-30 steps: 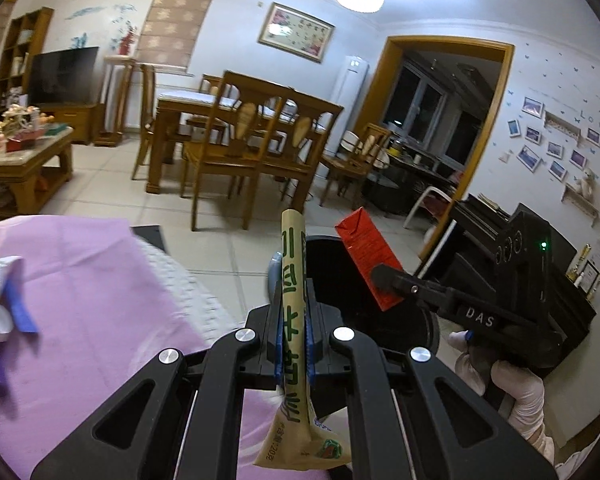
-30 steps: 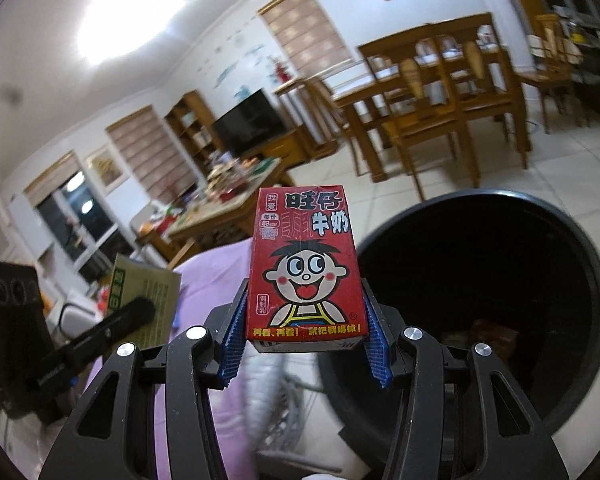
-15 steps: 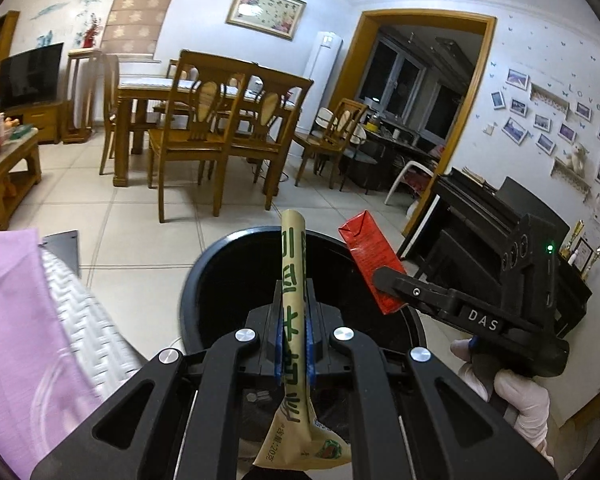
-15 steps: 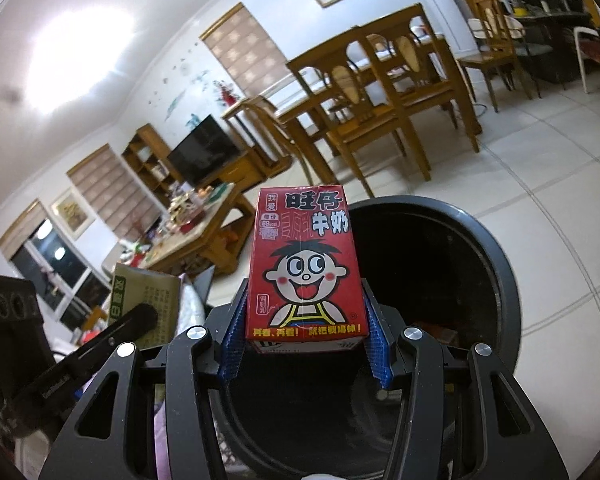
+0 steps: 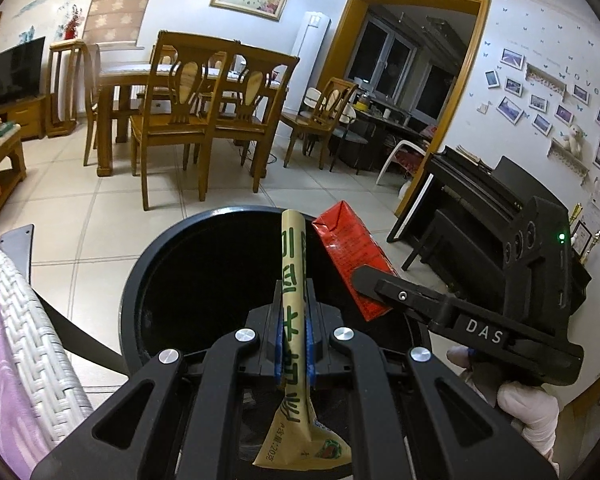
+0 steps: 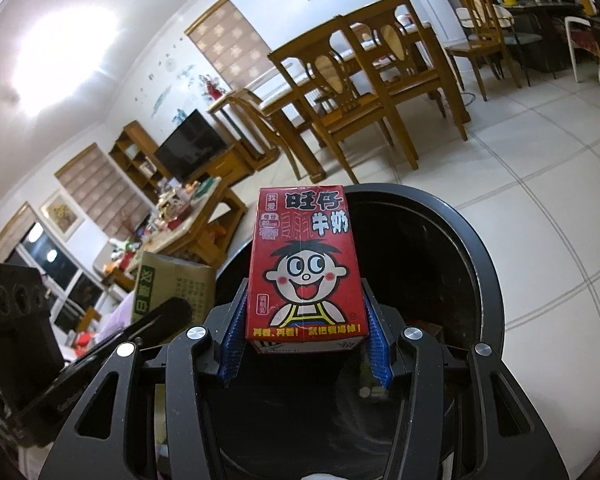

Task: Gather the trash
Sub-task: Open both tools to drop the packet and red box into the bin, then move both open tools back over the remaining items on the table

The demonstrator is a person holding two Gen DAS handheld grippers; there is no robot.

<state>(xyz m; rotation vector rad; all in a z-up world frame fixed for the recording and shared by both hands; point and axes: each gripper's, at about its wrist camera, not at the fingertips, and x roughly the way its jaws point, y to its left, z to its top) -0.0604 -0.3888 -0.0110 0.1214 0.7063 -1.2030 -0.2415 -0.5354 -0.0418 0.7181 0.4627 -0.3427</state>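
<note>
Both pieces of trash hang over the bin, and each could miss it.

The left tool (image 5: 294, 344) is pressed together on a flat tan wrapper (image 5: 294, 280), and the right tool (image 6: 305, 350) pinches a red milk carton (image 6: 304, 264) by its two sides, about half spread. Both are held above the open mouth of the black bin (image 5: 140, 280) on the tiled floor (image 5: 80, 216). I think the wrapper is the bigger risk: it is light and thin, so it may stick to one pad or drift sideways over the rim. The carton sits near the far rim in the left view; if it tips when released, it may hit the edge and fall outside. The two tools are also close together, so they could bump.
</note>
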